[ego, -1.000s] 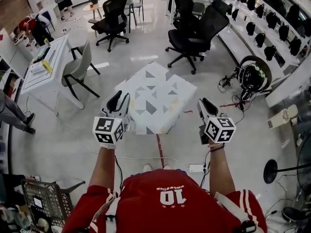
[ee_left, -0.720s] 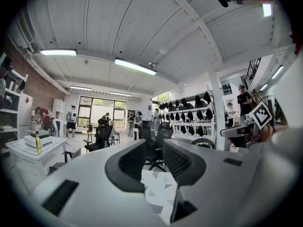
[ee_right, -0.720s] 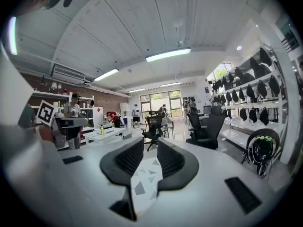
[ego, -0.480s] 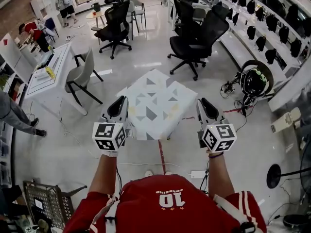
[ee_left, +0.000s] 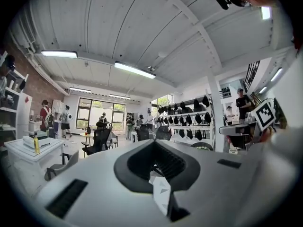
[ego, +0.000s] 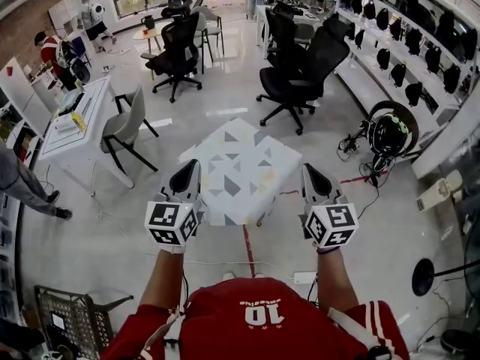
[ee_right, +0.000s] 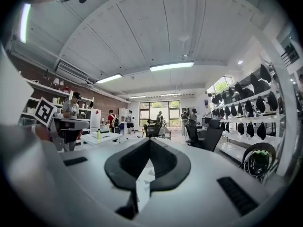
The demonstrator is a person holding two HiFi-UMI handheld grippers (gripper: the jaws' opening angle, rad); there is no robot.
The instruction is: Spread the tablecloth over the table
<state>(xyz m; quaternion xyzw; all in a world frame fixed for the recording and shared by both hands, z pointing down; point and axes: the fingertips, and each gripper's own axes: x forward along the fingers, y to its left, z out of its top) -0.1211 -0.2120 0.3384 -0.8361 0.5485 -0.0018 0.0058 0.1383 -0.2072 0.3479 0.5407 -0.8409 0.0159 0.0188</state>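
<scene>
Two tools, the left tool (ego: 190, 169) and right tool (ego: 308, 172), flank the tablecloth (ego: 240, 167) in the head view; it drapes the table hidden beneath. Catching its loose overhang would likely drag it askew. Thin white fabric, grey triangles. Left gripper view: ribbed black pads (ee_left: 171, 163) just closed, pressed together, empty. Right gripper view: pressed together, empty.

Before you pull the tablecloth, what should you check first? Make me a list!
1. Left gripper shut on tablecloth: ok, jaws just closed, cloth between them.
2. Right gripper shut on tablecloth: ok.
3. Both grippers at the near edge, level with each other: ok.
4. Top of tablecloth lies flat: ok.
5. Far side hangs evenly: cannot tell.
6. Black chair stands apart from the tablecloth: ok.
</scene>
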